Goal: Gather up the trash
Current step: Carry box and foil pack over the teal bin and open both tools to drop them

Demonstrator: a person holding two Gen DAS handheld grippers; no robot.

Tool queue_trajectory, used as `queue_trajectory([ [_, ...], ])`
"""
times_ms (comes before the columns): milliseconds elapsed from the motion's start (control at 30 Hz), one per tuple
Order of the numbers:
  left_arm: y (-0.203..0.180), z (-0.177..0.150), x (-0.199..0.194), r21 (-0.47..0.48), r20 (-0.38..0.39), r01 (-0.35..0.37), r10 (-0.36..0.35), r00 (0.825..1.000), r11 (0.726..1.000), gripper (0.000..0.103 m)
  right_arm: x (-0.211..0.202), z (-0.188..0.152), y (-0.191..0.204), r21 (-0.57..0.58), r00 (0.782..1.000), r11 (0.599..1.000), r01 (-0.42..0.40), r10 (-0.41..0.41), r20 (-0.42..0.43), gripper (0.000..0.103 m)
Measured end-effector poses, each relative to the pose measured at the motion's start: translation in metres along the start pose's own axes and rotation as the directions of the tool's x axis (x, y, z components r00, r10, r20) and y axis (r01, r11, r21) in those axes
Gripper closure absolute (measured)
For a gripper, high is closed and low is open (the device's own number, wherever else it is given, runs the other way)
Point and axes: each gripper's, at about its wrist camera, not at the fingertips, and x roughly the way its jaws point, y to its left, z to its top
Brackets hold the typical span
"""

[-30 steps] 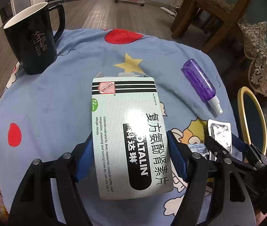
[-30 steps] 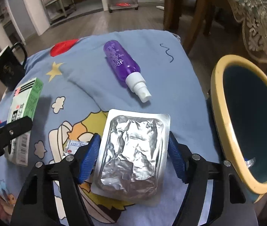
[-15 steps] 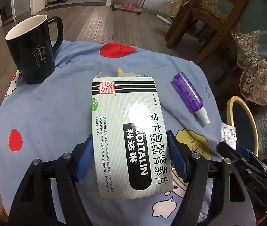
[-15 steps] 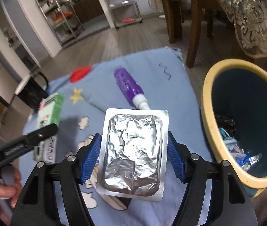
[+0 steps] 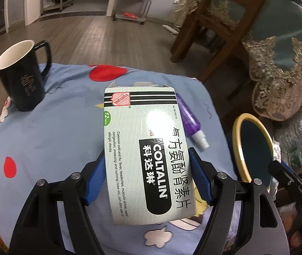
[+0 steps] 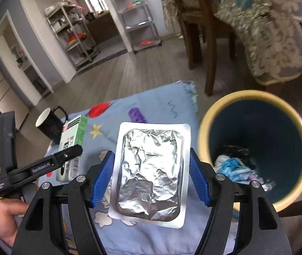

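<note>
Landmark for all places: the trash bin [image 6: 255, 148], yellow rim, dark inside, standing on the floor hard against the end of the blue cartoon-print tablecloth [image 5: 50, 131].

Left gripper [image 5: 146, 176]: blue pads clamped on the long sides of the medicine box [image 5: 144, 148], held clear above the cloth, on the cloth side of the bin. End flaps of the box stand open, which reads as an emptied carton, hence trash. Side grip keeps the broad printed face up and the box steady for carrying.

Right gripper [image 6: 151, 178]: pads clamped on the two long edges of the foil blister pack [image 6: 151, 172], crumpled foil side up, lifted off the cloth and just beside the bin's near rim. Edge grip suits a thin, flat sheet; likely a light hold.

Inside the bin: wrappers and scraps [image 6: 234, 165] lying at the bottom, plenty of depth above them.

Room for moving: mouth of the bin is wide and open, nothing above it. Wooden chair [image 6: 197, 42] and lace-edged table cover [image 6: 268, 42] stand beyond the bin, well apart. Purple spray bottle [image 5: 190, 123] lies on the cloth between box and bin, below the carry path. Black mug [image 5: 21, 78] stands at the cloth's far corner from the bin, upright, out of the way.

Judgement: the blister pack is nearer to dropping; the box must cross the cloth's end first.
</note>
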Motion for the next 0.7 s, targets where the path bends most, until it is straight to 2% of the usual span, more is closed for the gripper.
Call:
queue_trajectory([
  [233, -0.028, -0.001, 0.001, 0.042, -0.009, 0.045, -0.045, 0.999, 0.998, 0.032, -0.021, 0.002, -0.050, 0.115, 0.998, 0.992, 0.043, -0.048, 0.039, 0.034],
  [433, -0.055, -0.003, 0.003, 0.085, -0.020, 0.079, -0.078, 0.997, 0.993, 0.032, -0.027, 0.002, -0.093, 0.236, 0.995, 0.970, 0.061, -0.077, 0.059, 0.034],
  [700, -0.090, -0.005, 0.007, 0.138, -0.035, 0.119, -0.116, 0.993, 0.983, 0.032, -0.011, 0.003, -0.128, 0.354, 0.994, 0.931, 0.088, -0.104, 0.027, 0.034],
])
